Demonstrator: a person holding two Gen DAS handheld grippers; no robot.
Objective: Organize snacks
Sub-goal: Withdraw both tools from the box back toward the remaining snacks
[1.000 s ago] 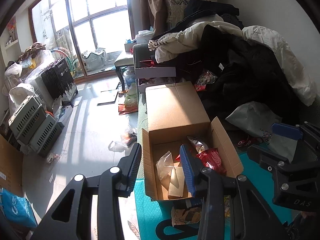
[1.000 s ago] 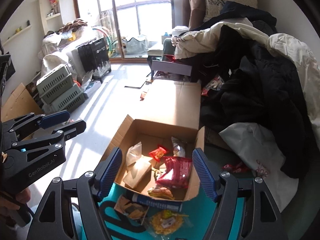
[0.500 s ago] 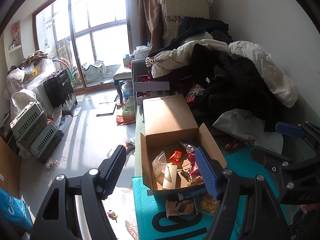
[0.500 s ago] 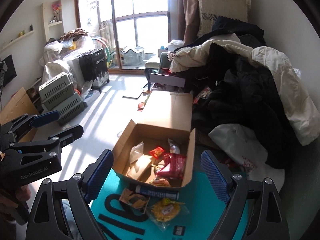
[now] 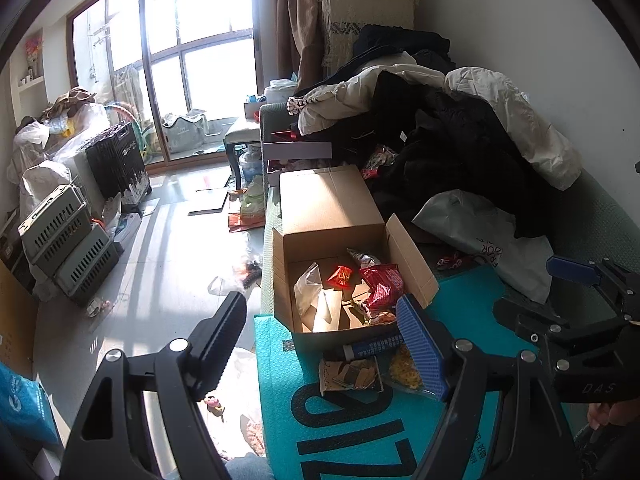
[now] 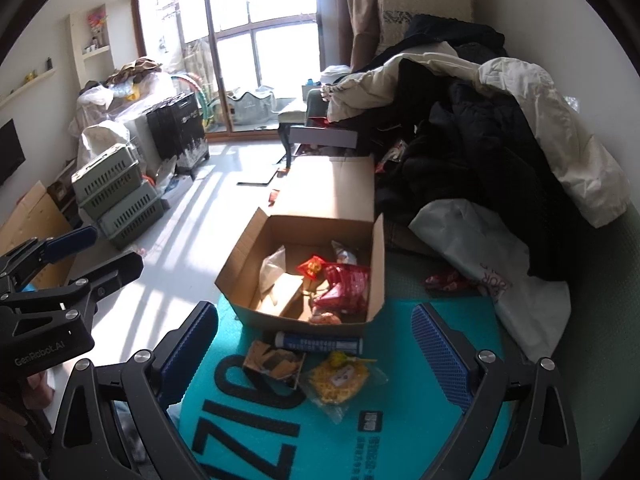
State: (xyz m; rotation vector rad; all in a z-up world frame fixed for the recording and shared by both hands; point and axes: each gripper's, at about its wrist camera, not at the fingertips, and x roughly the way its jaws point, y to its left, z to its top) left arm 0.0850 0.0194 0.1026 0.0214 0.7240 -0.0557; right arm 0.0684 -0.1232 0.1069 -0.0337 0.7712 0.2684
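Both the left gripper and the right gripper are opening with nothing between their jaws; "GenRobot.AI" is showing on the left one's body and "DAS" on the right one's. The open cardboard box is sitting on a teal mailer bag printed with large dark digits, possibly "716", and is holding a red packet and other snacks. Just before the box are lying a blue tube, a brown cracker packet and a clear bag of yellow snacks, their fine print too small to read.
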